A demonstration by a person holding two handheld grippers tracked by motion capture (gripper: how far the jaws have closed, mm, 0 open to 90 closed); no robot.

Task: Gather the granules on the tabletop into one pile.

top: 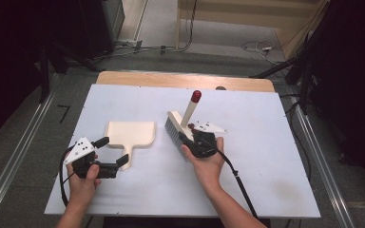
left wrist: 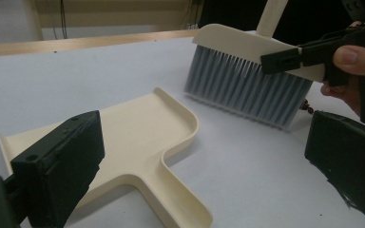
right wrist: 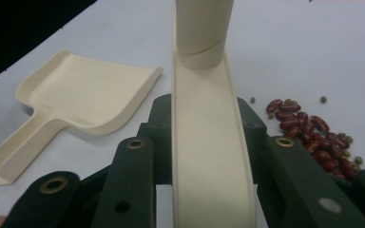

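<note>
The dustpan (top: 129, 134) lies flat on the worktop (top: 266, 142), left of centre, its handle toward the near edge. The brush (top: 179, 128) stands right of it, near the middle, bristles down. A scatter of beans (right wrist: 313, 133) lies on the worktop just beside the brush, on its right.

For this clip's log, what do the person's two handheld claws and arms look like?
Both claws are black, each with two blocky jaws. The left claw and the right claw each carry a pale grey three-cornered plate with dark dots on top. A black cable trails from the right one; another loops beside the left hand. Brass-coloured rings sit in the right claw's links. The forearms are bare, with no sleeves.
</note>
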